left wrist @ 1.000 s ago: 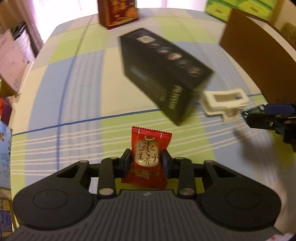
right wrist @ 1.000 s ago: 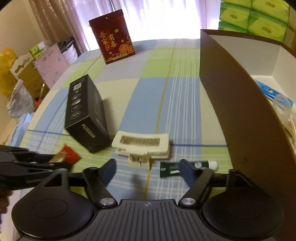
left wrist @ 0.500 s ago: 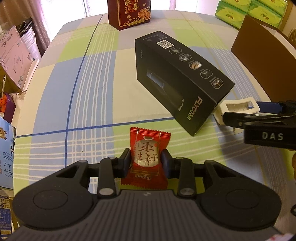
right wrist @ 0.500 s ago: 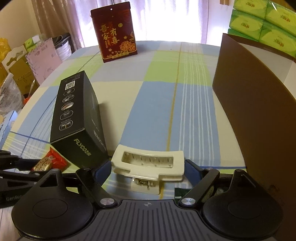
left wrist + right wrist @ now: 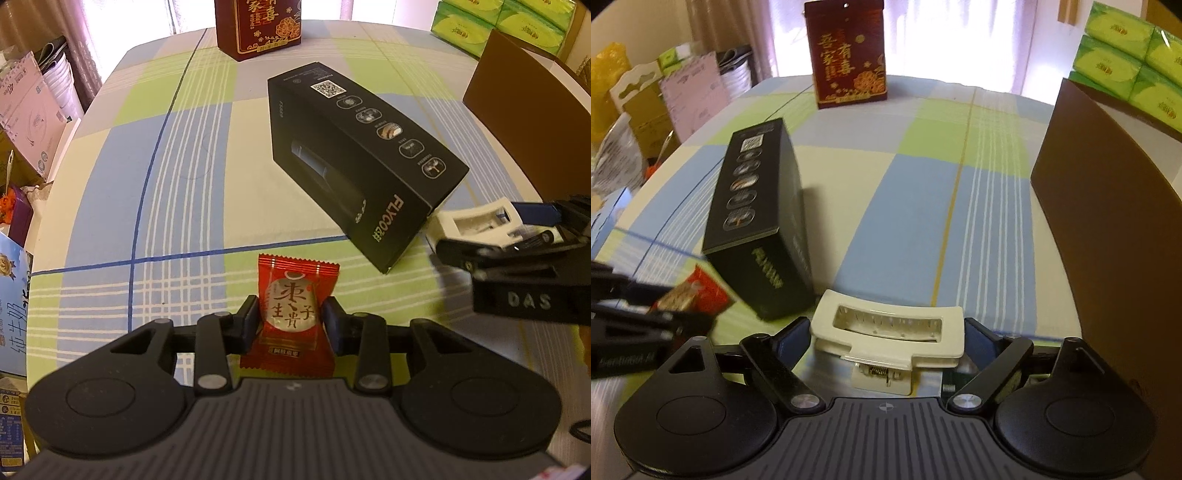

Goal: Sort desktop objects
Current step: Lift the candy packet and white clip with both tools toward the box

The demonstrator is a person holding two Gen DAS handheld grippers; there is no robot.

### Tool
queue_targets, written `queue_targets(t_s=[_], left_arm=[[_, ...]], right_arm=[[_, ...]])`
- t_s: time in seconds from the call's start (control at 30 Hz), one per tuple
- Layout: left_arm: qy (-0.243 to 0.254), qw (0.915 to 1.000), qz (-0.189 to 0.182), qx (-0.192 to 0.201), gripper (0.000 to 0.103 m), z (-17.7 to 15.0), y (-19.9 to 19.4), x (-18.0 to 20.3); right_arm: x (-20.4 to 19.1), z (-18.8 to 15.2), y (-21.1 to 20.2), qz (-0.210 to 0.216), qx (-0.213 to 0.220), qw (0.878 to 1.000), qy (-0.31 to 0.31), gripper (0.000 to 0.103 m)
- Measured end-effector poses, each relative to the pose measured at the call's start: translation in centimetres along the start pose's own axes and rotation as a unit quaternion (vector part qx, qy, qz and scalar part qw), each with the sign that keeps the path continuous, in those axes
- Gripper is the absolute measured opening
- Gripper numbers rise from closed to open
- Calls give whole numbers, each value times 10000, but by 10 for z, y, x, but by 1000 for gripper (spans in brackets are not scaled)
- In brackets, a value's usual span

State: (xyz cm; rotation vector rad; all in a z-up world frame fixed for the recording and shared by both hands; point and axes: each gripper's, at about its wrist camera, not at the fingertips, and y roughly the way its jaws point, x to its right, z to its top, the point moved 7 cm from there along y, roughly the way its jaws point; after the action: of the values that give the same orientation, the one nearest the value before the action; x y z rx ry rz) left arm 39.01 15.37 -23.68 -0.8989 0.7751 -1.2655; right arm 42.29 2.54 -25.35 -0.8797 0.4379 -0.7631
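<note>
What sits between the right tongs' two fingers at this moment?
The cream plastic clip lies between the open fingers of the right tongs, pads not yet pressing it; the right wrist view shows this.

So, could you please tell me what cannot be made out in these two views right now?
- Right wrist view: the dark green item lies mostly hidden behind the cream clip and the right gripper.
- Right wrist view: the inside of the brown box is screened by its near wall.
- Right wrist view: the red candy in the left gripper is blurred.
</note>
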Motion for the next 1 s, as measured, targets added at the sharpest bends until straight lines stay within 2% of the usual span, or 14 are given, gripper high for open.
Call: queue_targets(t_s=[0.4,0.6,0.8,1.0], left_arm=[[108,9999,-67,-81,32,-14,-9,11],[251,9993,-236,-175,30,-35,-21,27],[322,9982,-441,-231,29,-54,-39,47],[374,9973,-636,45,29,-57,-77,69]], right_arm=[[-12,-31,-39,523,-226,9972,-487,84],[-10,-46,-64,739,-318,9958,-443,84],[-1,-53,-92,918,-183,9954,-203,84],[8,-56,-130,1015,156,9947,-43,84]])
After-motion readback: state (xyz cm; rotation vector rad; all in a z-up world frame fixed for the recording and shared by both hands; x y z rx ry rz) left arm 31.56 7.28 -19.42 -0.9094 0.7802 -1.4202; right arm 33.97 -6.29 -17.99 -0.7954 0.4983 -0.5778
